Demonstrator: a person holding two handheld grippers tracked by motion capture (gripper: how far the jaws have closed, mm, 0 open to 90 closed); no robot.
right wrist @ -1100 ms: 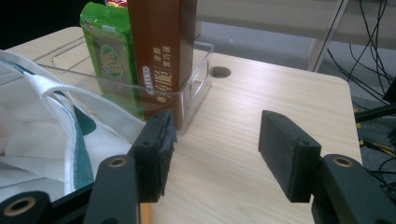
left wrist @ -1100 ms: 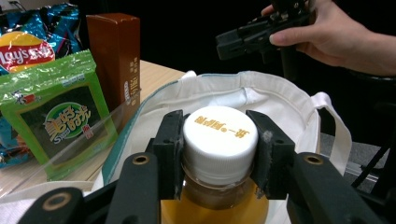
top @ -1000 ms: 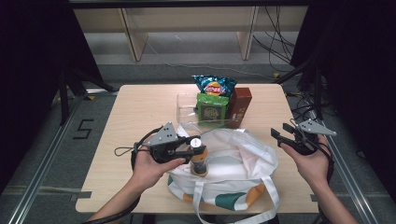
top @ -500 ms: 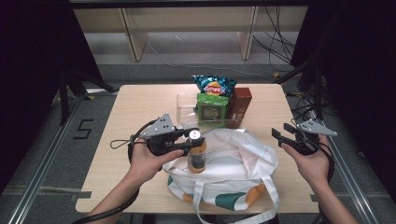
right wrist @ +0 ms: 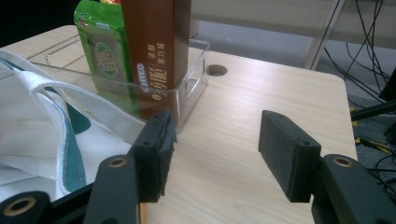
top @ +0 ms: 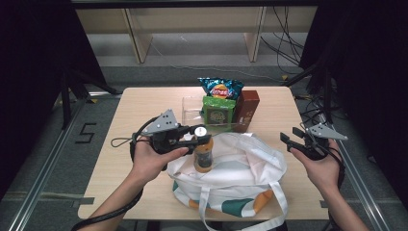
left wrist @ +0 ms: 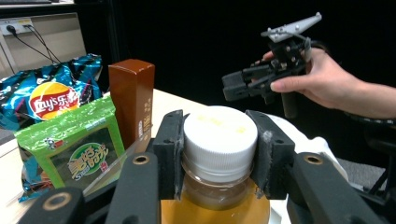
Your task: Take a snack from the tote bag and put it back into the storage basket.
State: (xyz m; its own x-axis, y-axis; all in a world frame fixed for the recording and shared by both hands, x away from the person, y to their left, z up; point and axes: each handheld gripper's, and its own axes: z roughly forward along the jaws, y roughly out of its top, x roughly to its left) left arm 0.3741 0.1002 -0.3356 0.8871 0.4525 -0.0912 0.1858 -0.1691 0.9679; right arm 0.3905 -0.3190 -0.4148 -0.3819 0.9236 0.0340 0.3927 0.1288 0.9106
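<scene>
Holding Bottle Over Bag

High view: left gripper (top: 198, 136) clamps the bottle (top: 203, 153) by its cap above the white bag (top: 250, 163) on the bench (top: 139, 103). Left gripper view: jaws grip the cap (left wrist: 220, 133). Right gripper view: right gripper (right wrist: 215, 151) jaws wide, empty.

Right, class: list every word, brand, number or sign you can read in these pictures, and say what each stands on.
"Lay's" with Chinese characters: crinkly blue crisp packet.
"Snack", under Chinese characters: flat green foil snack pouch.
"OREO" beside Chinese characters: tall brown cardboard box.
"5": grey floor left of the table.
Pouch and box small print: too small to read.
</scene>
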